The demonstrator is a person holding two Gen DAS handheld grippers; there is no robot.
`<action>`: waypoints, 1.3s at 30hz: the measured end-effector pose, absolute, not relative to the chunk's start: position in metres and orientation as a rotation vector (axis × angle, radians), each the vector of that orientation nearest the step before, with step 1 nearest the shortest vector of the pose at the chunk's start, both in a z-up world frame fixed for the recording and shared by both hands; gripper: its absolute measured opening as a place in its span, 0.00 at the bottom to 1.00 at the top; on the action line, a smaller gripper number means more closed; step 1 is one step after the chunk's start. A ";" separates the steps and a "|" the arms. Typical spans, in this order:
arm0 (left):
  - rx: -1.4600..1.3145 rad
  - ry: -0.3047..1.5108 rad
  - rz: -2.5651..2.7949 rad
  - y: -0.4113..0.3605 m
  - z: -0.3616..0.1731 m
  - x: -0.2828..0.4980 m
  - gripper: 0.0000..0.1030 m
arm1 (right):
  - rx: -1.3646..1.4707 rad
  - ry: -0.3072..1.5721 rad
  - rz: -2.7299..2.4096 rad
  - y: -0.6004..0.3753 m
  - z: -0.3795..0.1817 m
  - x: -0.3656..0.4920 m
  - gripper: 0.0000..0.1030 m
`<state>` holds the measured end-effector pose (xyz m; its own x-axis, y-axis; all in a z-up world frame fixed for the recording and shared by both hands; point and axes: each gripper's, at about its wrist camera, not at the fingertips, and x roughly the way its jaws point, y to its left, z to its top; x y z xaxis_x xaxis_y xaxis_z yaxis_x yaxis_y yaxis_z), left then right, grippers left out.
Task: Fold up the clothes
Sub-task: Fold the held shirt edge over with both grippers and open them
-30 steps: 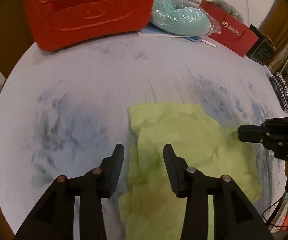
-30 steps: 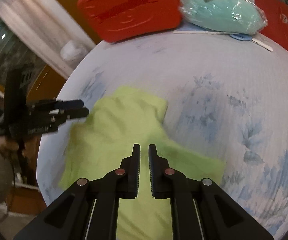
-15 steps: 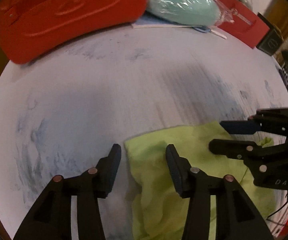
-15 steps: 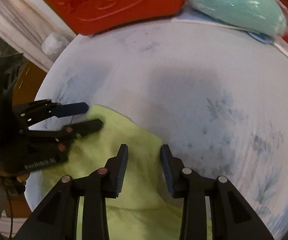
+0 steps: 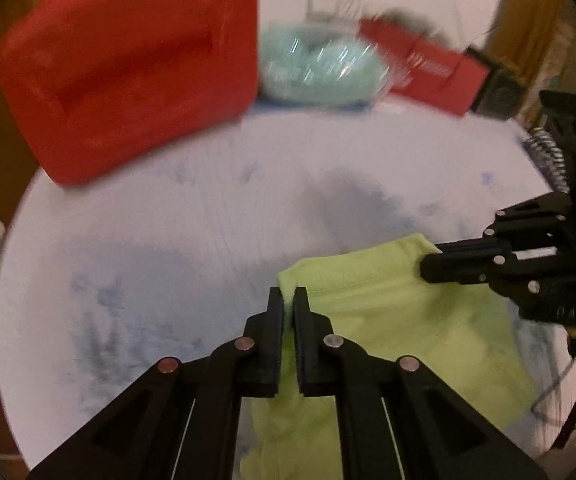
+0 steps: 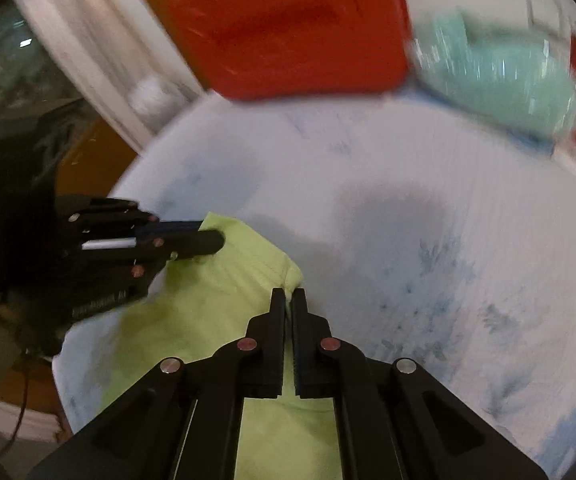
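Observation:
A lime-green garment point(image 5: 388, 316) lies on the round white table point(image 5: 168, 240) with a faint blue flower print. My left gripper point(image 5: 288, 299) is shut on its far left corner. The right gripper point(image 5: 428, 266) comes in from the right, shut on the far right corner. In the right wrist view, my right gripper point(image 6: 289, 298) pinches that corner of the garment point(image 6: 216, 312), and the left gripper point(image 6: 214, 239) clamps the opposite corner at the left. The far edge runs between the two grippers. The near part of the garment is hidden under the fingers.
At the back of the table stand a red hard case point(image 5: 128, 68), a teal bundle in clear plastic point(image 5: 316, 72) and a red paper bag point(image 5: 432, 72). A black-and-white checked item point(image 5: 548, 160) lies at the right edge. Both views are motion-blurred.
Both grippers were open over the garment's far corners half a second ago and have now shut on them. The cameras have tilted up, showing more of the back of the table.

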<state>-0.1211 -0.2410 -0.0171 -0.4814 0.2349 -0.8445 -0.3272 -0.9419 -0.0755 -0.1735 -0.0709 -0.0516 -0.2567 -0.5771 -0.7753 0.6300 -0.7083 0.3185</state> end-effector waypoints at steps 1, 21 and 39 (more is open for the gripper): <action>-1.335 0.145 2.457 -0.241 -0.007 -0.109 0.04 | 1.170 0.084 -2.016 -0.067 -0.042 -0.163 0.02; -1.495 0.050 2.408 -0.248 -0.026 -0.032 0.38 | 1.329 0.016 -2.039 -0.010 -0.053 -0.069 0.37; -1.650 0.024 2.330 -0.249 -0.069 -0.030 0.38 | 1.340 0.147 -2.116 -0.064 -0.059 -0.064 0.37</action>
